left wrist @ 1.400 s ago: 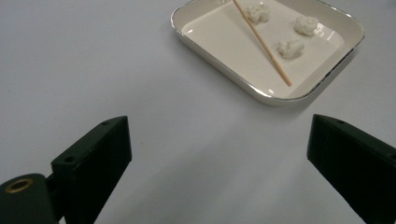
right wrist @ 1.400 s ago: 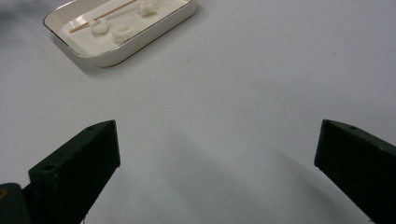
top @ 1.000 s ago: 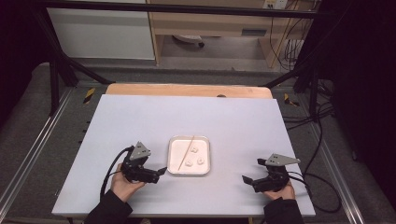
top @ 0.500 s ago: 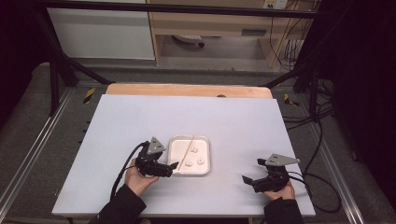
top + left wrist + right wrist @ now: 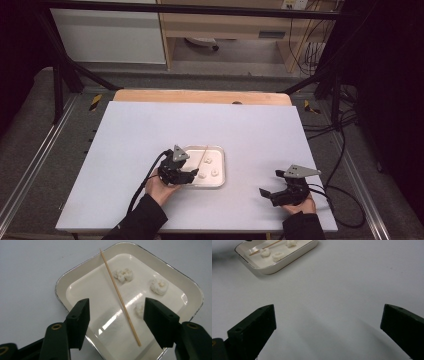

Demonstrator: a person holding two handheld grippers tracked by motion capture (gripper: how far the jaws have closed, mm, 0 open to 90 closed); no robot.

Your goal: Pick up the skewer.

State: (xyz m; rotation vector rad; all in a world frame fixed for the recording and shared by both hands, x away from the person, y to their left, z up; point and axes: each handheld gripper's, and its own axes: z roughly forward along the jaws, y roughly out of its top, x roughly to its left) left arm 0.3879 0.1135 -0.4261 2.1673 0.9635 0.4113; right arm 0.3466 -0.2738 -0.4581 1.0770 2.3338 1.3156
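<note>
A white tray (image 5: 212,149) (image 5: 82,265) with a metal rim sits on the table's near middle. In it lie a thin wooden skewer (image 5: 202,156) (image 5: 117,292) and three white puffy pieces (image 5: 123,275). My left gripper (image 5: 192,176) (image 5: 117,305) reaches over the tray's left edge. Its jaws have just been closing and stand on either side of the skewer's near end, clear of it. My right gripper (image 5: 270,183) (image 5: 329,312) rests open over bare table at the front right, jaws wide. The tray (image 5: 287,263) lies farther off in the right gripper view.
The white table top (image 5: 200,125) ends in a wooden strip (image 5: 200,96) at the far edge. Metal frame rails run along both sides. Cables (image 5: 345,145) hang at the right, just off the table.
My left gripper has moved right from beside the tray to over its left edge, and its jaws stand closer together. The right gripper has kept still.
</note>
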